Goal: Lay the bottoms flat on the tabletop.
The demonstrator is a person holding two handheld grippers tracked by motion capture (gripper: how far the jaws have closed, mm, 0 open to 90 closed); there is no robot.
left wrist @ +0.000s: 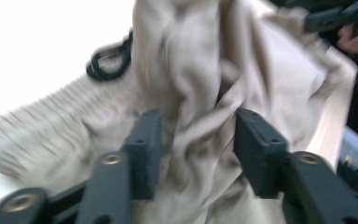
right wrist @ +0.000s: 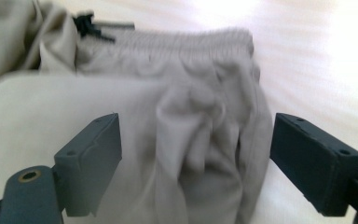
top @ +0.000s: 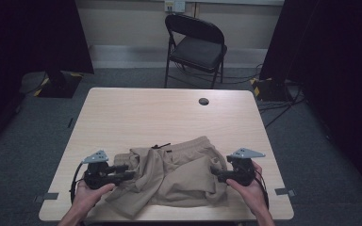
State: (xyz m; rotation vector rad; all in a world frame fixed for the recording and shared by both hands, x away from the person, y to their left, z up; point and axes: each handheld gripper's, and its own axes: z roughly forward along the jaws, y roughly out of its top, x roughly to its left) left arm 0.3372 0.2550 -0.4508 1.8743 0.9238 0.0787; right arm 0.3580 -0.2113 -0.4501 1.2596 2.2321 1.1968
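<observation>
Crumpled beige shorts (top: 179, 172) lie near the table's front edge, elastic waistband (right wrist: 191, 37) toward the far side, with a black drawstring (left wrist: 107, 58) at the waist. My left gripper (top: 126, 172) is at the shorts' left edge. In the left gripper view its jaws (left wrist: 198, 149) stand open astride a raised fold of the cloth. My right gripper (top: 215, 173) is at the shorts' right edge. The right gripper view has it (right wrist: 196, 158) wide open around a bunched ridge of fabric below the waistband. Neither gripper pinches the cloth.
The light wooden table (top: 146, 113) has a round cable hole (top: 203, 101) at the far right. A black folding chair (top: 195, 44) stands beyond it. Dark curtains hang on both sides, and cables lie on the floor at the right.
</observation>
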